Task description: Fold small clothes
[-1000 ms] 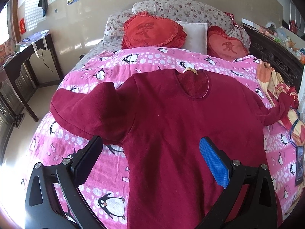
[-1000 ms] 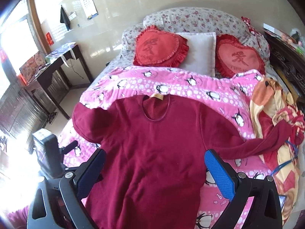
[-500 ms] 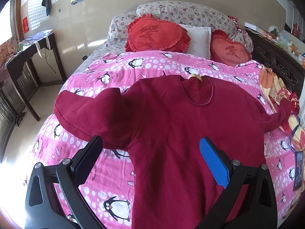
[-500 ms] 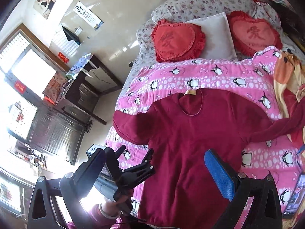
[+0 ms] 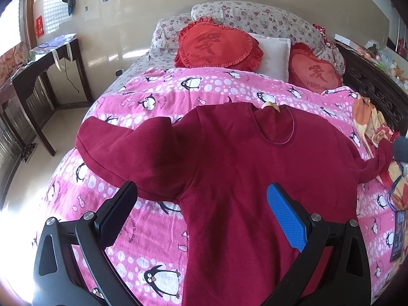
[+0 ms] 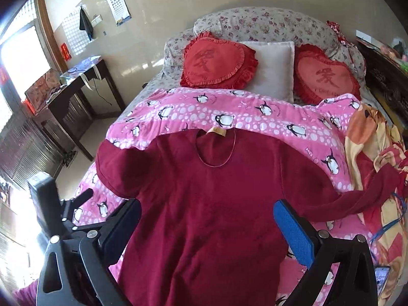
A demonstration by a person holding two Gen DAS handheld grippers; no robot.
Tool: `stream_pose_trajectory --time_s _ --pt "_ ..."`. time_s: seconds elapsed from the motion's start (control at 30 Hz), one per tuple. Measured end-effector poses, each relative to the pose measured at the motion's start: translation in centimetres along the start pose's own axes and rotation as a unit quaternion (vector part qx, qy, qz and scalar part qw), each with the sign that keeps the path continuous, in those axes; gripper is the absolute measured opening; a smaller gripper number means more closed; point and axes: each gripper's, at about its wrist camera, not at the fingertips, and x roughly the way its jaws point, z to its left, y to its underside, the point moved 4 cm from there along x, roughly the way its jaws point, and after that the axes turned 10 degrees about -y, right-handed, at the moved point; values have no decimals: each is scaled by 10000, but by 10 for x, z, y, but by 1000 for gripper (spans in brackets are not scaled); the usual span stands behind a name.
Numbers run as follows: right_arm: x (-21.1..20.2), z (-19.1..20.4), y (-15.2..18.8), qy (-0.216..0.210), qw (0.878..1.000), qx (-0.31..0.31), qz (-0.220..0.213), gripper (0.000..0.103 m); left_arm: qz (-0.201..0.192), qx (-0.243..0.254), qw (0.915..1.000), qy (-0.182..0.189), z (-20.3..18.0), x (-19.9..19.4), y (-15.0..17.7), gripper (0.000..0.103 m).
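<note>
A dark red long-sleeved sweater (image 5: pixel 244 168) lies flat, front up, on the pink penguin quilt (image 5: pixel 158 97); it also shows in the right wrist view (image 6: pixel 211 199). Its left sleeve (image 5: pixel 132 150) is bunched and folded short. Its right sleeve (image 6: pixel 362 196) stretches out to the right onto a pile of cloth. My left gripper (image 5: pixel 201 211) is open and empty above the sweater's lower left part. My right gripper (image 6: pixel 207 224) is open and empty above the sweater's lower middle. The left gripper's body (image 6: pixel 51 204) shows at the left edge of the right wrist view.
Two red heart cushions (image 5: pixel 216 43) (image 5: pixel 313 74) and a white pillow (image 5: pixel 275 53) lie at the bed head. A dark wooden desk (image 5: pixel 38 74) stands to the left. An orange patterned cloth pile (image 6: pixel 374 158) and a phone (image 5: pixel 398 232) lie at the bed's right edge.
The right wrist view swung up and left half a second ago and is now back low over the sweater. The left gripper has pulled back a little. The sweater has not moved.
</note>
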Motion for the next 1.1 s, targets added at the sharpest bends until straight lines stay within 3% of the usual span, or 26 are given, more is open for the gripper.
stream_pose_trajectory --time_s 0.33,1.1 --pt "69 -24 16 104 9991 405 -7 103 109 -63 9999 -60 -2 26 -9 102" --pt "143 -32 0 343 9984 448 -17 103 482 -196 9985 -146 3 94 -24 102"
